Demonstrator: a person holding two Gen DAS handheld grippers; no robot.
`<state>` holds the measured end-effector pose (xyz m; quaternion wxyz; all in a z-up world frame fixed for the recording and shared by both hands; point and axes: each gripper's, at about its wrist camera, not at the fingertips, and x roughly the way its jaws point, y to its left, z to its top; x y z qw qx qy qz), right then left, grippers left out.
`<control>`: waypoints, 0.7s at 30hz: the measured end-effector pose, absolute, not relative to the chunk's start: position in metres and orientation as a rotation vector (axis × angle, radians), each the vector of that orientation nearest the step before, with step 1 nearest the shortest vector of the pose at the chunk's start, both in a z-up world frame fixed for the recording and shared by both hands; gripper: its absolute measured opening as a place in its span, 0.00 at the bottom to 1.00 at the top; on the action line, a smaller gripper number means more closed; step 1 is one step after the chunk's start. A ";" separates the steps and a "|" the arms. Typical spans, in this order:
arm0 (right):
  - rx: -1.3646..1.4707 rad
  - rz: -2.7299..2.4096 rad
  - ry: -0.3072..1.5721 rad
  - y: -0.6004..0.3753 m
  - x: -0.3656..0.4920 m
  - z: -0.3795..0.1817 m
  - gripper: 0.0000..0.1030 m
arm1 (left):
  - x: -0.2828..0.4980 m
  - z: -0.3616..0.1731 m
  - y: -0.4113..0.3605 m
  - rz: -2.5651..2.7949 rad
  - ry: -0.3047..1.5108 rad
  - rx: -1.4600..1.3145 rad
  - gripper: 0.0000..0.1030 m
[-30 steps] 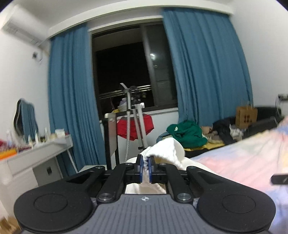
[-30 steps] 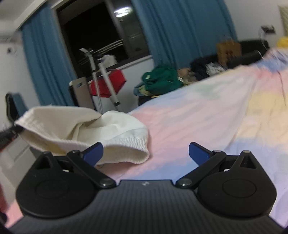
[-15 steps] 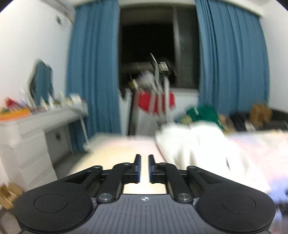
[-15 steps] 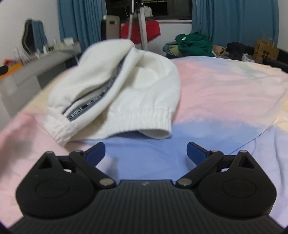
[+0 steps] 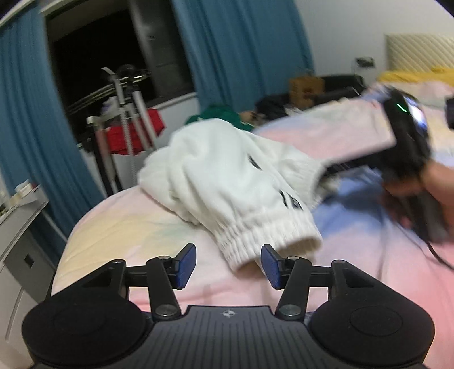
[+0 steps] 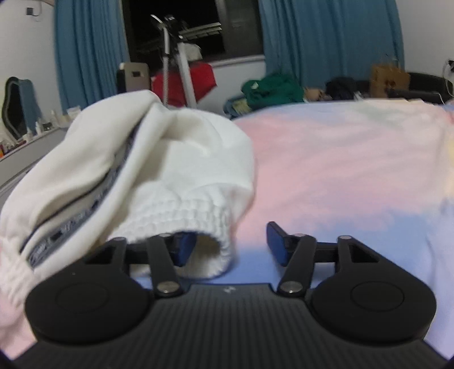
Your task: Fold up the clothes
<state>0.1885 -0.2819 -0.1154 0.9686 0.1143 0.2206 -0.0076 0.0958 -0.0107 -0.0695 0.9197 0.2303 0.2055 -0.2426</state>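
The white knitted garment with ribbed cuffs [image 5: 232, 181] lies bunched on the pastel-sheeted bed [image 5: 119, 227]. The left claw [image 5: 228, 265], just opened, stands spread and empty; the right claw [image 6: 231, 244], just closing, straddles a cuff, which should be pinched squarely at its ribbed edge.

**Count of things in view**

One white garment [image 5: 227, 181] lies on one bed [image 5: 119, 227], with two ribbed cuffs [image 5: 269, 235] showing in the left wrist view. Two grippers: the left gripper [image 5: 228, 265] and the right gripper [image 6: 231, 244], each with two blue pads [image 5: 185, 265]. One hand [image 5: 437, 181] shows, holding the right one. Two blue curtains [image 6: 88, 54] flank one window [image 6: 193, 25]. One stand [image 6: 181, 65] carries one red cloth [image 6: 198, 78]. One green heap [image 6: 272, 90], one brown bag [image 6: 390, 78], one mirror [image 6: 17, 108].
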 end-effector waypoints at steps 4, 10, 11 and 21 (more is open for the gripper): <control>0.310 0.044 0.426 -0.290 0.202 -0.113 0.21 | 0.101 -0.083 -0.019 -0.480 0.400 0.532 0.60; 0.279 0.025 0.369 -0.290 0.174 -0.079 0.12 | 0.091 -0.077 -0.022 -0.468 0.314 0.641 0.67; 0.280 0.025 0.351 -0.291 0.165 -0.067 0.12 | 0.087 -0.075 -0.021 -0.469 0.298 0.665 0.70; 0.226 -0.020 0.232 -0.315 0.055 0.035 0.11 | 0.050 -0.055 -0.035 -0.613 0.217 0.660 0.75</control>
